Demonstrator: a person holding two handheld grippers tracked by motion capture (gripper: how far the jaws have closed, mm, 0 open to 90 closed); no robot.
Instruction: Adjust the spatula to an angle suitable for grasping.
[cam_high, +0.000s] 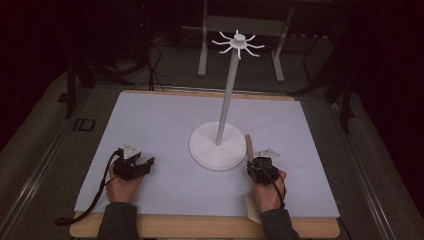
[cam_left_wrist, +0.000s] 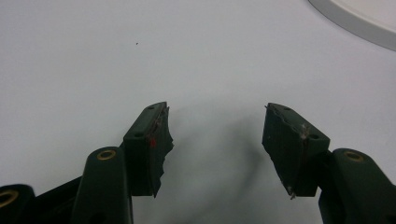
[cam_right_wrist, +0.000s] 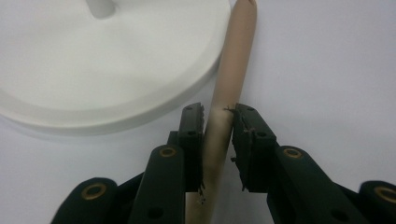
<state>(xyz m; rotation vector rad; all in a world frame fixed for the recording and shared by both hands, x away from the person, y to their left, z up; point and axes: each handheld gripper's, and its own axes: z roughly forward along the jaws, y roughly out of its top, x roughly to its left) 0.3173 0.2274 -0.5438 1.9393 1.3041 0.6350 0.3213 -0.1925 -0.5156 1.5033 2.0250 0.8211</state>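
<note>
The right gripper is closed on a wooden handle, both jaws pressed against its sides. The handle is seen lying on the pale sheet just beside the round base of the white stand, its tip pointing away from the person. In the high view, the right gripper is held low over the sheet at the right of the base, with a flat wooden end visible beneath the wrist. The left gripper is held with jaws wide apart and nothing between them, low over bare sheet. It is located well left of the base. A hooked crown is carried at the top of the stand's pole.
</note>
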